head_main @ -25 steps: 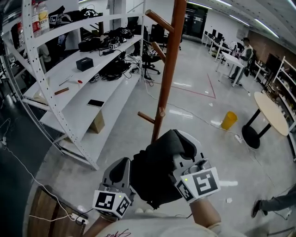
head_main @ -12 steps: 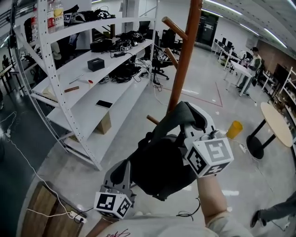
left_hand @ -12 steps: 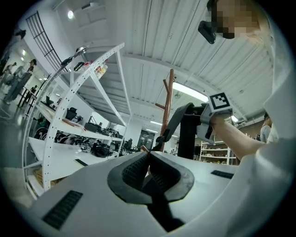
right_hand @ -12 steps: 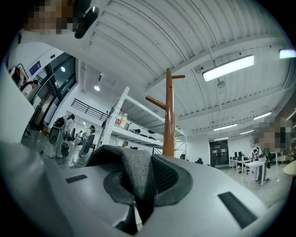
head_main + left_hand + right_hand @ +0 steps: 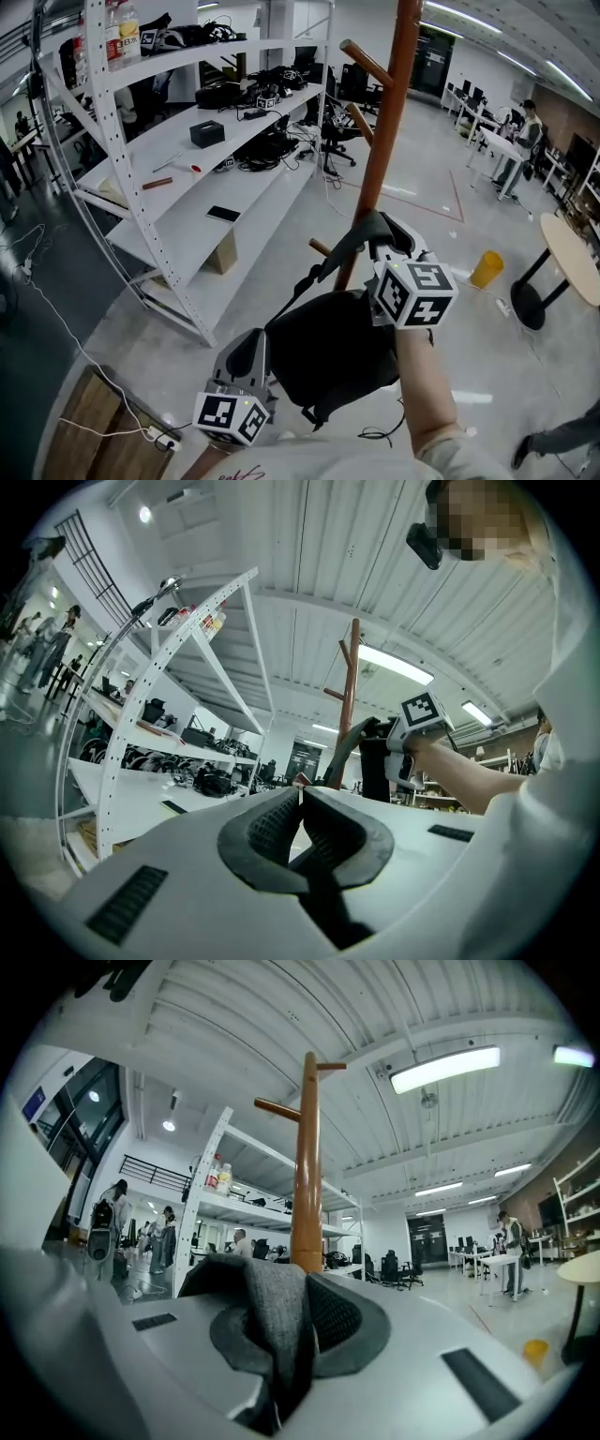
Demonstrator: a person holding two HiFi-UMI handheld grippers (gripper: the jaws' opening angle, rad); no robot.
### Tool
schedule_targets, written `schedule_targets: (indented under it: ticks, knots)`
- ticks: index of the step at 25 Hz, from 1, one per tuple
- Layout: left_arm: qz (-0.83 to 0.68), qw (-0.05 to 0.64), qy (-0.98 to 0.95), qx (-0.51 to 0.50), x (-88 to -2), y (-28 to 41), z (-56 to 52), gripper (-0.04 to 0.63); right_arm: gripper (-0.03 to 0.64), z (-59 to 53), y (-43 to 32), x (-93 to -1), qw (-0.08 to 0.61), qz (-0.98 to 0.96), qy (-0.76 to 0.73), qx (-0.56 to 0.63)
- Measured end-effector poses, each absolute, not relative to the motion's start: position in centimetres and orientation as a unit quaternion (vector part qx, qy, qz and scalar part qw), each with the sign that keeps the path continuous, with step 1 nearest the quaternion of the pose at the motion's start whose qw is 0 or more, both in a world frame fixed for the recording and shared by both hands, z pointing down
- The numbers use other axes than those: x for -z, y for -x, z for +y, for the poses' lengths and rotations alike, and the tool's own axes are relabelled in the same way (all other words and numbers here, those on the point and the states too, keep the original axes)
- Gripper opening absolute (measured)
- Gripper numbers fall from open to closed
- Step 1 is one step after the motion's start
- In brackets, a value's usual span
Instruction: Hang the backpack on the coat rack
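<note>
The brown coat rack pole (image 5: 380,159) stands just ahead, with pegs up high (image 5: 366,64) and one low peg (image 5: 322,247). My right gripper (image 5: 380,234) is shut on the grey strap (image 5: 272,1321) of the black backpack (image 5: 328,361). It holds the strap up against the pole, which fills the middle of the right gripper view (image 5: 307,1166). The bag's body hangs below that hand. My left gripper (image 5: 253,352) sits at the bag's lower left side. Its jaws (image 5: 300,797) are shut, and nothing shows past the tips.
White metal shelving (image 5: 187,187) with boxes and cables runs along the left. A wooden board (image 5: 94,422) and a floor cable lie at bottom left. A yellow bin (image 5: 487,269) and a round table (image 5: 572,267) stand to the right. People are in the far background.
My right gripper has carried the strap up and forward to the pole, and the backpack has stretched taller below it. The left gripper has stayed low, shifting only slightly.
</note>
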State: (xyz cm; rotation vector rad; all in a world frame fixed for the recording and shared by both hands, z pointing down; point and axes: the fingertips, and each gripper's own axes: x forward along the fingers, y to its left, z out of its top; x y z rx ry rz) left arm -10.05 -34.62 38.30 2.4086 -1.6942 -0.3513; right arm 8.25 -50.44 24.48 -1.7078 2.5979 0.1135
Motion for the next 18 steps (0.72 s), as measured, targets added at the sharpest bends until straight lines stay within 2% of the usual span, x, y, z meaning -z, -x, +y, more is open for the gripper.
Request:
schedule_targets:
  ticks: [10,18]
  knots:
    - [-0.569,0.098,-0.809,0.111,-38.9,10.3,-35.0,0.025,0.040,-50.9,-8.3,-27.5,0.005,0.823,0.567,-0.045]
    - [-0.558,0.109,-0.816,0.102,-39.7,9.3,-34.9,0.025,0.040,-50.0,-8.4,-28.9,-0.006,0.799,0.593,-0.097]
